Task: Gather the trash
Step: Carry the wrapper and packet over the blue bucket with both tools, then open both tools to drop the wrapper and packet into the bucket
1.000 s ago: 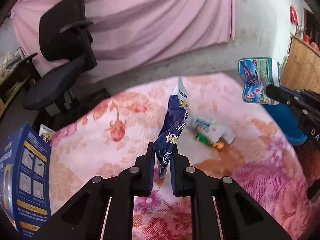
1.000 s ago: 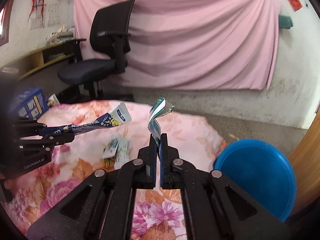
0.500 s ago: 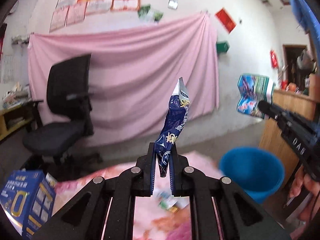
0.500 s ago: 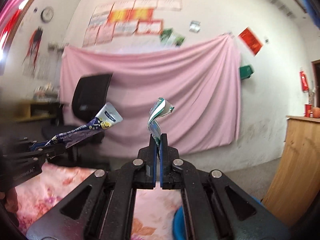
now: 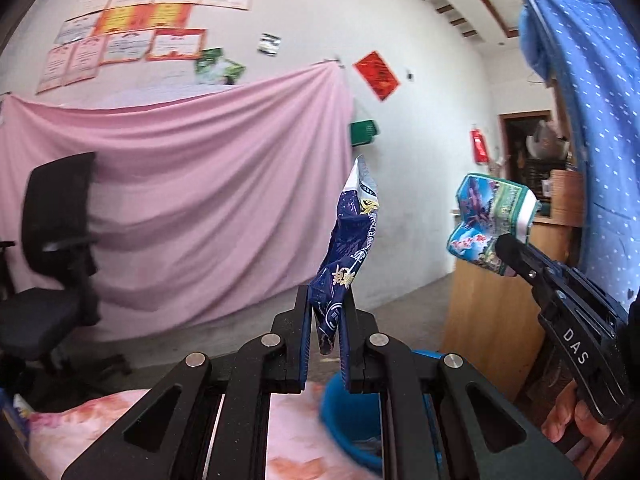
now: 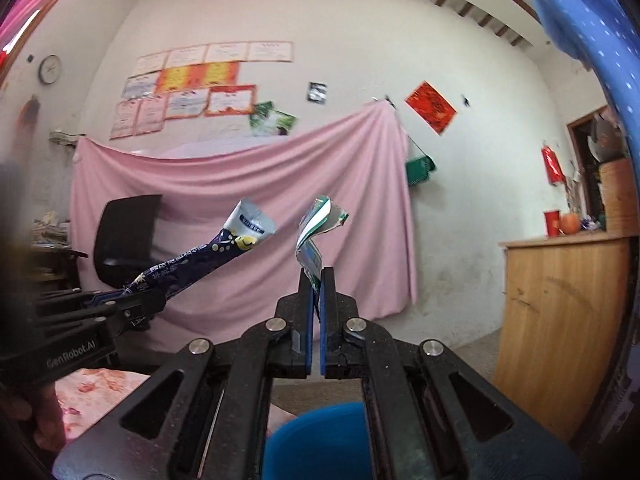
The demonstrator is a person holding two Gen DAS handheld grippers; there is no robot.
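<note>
Left hand-held gripper [image 5: 325, 322] pinches the lower end of a dark blue wrapper [image 5: 348, 256], its long axis rising up and slightly right. Right hand-held gripper [image 6: 316, 294] is clamped on a crumpled green-and-white wrapper [image 6: 316, 236] that stands upright, its top curling right. Below both, the blue bucket [image 6: 320, 440] is mostly hidden by the gripper frames. Half a second ago both cameras sat lower; more ceiling shows behind the pink cloth [image 5: 192, 200].
</note>
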